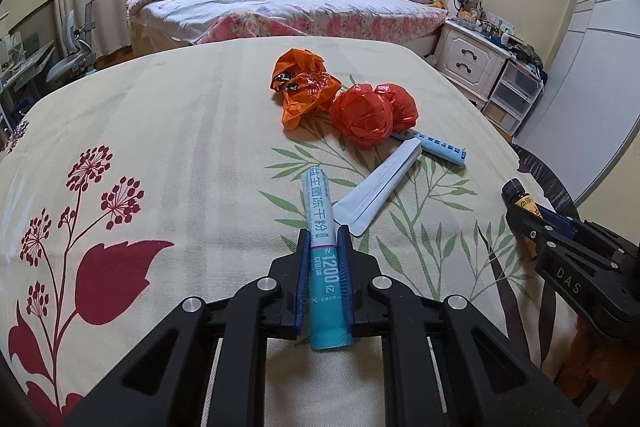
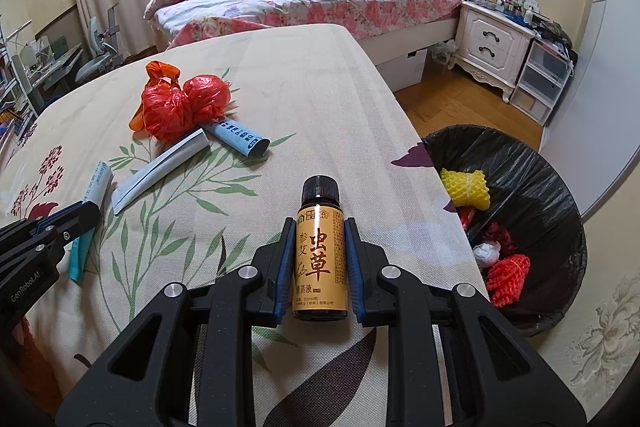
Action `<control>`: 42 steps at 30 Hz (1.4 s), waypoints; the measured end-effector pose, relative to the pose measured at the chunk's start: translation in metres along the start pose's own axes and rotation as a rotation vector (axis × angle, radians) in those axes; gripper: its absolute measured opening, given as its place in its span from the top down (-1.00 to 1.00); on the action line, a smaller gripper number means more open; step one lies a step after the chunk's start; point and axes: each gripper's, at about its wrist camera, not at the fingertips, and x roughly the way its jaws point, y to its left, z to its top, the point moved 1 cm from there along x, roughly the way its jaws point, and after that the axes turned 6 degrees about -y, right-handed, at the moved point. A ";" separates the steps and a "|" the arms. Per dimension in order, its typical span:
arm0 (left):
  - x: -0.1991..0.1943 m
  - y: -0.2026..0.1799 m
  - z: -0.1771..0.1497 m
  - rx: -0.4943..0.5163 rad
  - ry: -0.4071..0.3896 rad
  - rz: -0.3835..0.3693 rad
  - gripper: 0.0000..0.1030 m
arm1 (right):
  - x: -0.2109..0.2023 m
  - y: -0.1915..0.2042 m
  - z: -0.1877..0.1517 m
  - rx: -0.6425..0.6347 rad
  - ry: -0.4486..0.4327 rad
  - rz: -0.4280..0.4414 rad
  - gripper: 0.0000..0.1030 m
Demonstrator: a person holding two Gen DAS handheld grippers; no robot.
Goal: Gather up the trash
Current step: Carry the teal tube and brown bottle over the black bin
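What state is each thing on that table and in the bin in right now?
Left gripper: shut on the teal sachet.
Right gripper: shut on the small bottle, cap on.
Silver sachet: lying flat, loose.
Blue sachet: lying under the red bags.
Red bags: balled up, tied.
Bin: lined, partly filled.

The tablecloth [image 1: 180,131] was matt woven cloth. At twelve o'clock from the left gripper [image 1: 325,239], crumpled orange bags [image 1: 362,115] were glossy thin plastic. Its sachet [image 1: 322,227] looked smooth and satiny. The bottle [image 2: 320,259] carried a glossy paper label; the bin liner [image 2: 532,187] was shiny black plastic.
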 end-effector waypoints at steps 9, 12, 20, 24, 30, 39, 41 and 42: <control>-0.014 -0.004 0.004 0.019 -0.050 0.002 0.72 | -0.007 -0.001 0.000 0.006 -0.023 -0.004 0.55; -0.020 -0.009 0.009 0.033 -0.078 -0.006 0.72 | -0.010 -0.001 0.003 0.007 -0.033 -0.010 0.55; -0.022 -0.034 0.027 0.076 -0.129 -0.070 0.72 | -0.029 -0.025 0.019 0.039 -0.092 -0.059 0.55; -0.016 -0.056 0.037 0.114 -0.145 -0.118 0.72 | -0.036 -0.053 0.029 0.074 -0.123 -0.120 0.55; -0.002 -0.103 0.051 0.194 -0.168 -0.199 0.72 | -0.037 -0.095 0.035 0.122 -0.152 -0.230 0.55; 0.034 -0.170 0.066 0.288 -0.164 -0.265 0.72 | -0.029 -0.145 0.034 0.213 -0.170 -0.316 0.55; 0.042 -0.183 0.068 0.304 -0.160 -0.270 0.72 | -0.025 -0.154 0.033 0.232 -0.168 -0.326 0.55; 0.045 -0.189 0.069 0.312 -0.157 -0.274 0.72 | -0.023 -0.157 0.033 0.240 -0.168 -0.332 0.55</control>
